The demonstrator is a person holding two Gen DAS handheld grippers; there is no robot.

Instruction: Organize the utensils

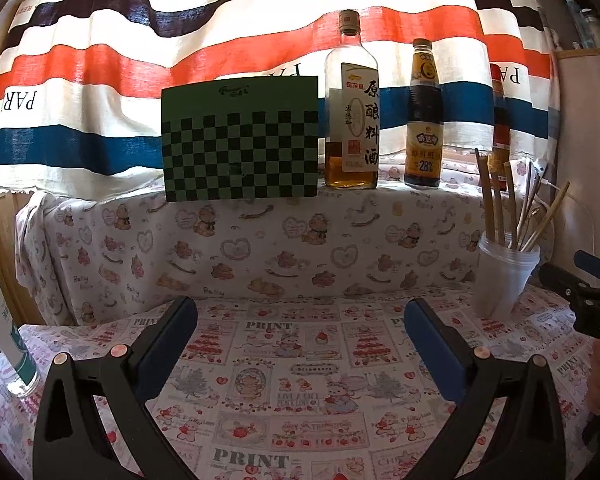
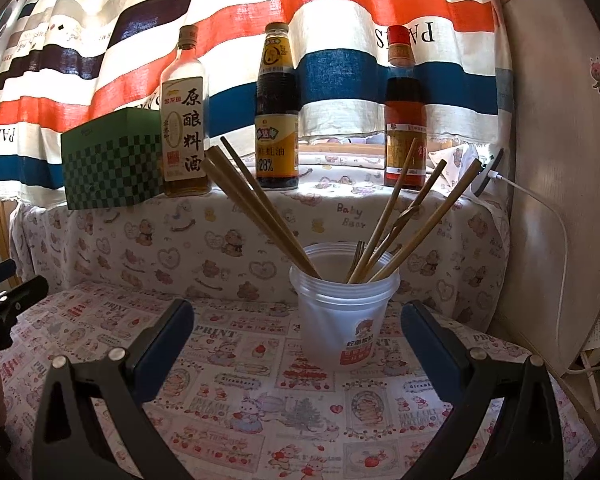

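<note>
L gripper [image 1: 300, 316] nearest, jaws spread, empty, over bare cloth [image 1: 292, 380]. R gripper [image 2: 296, 320] likewise spread, nothing held, cup [image 2: 342, 320] just ahead w/ chopsticks [image 2: 260, 208] already standing in it. Judged: task near done; next, retreat w/o tipping cup.

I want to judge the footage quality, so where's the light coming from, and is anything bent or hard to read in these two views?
Left wrist view: backlight through the striped curtain leaves the checkered box face dark; fisheye bends the edges. Right wrist view: same backlight, the cup with chopsticks sharp, the bottles partly silhouetted.
</note>
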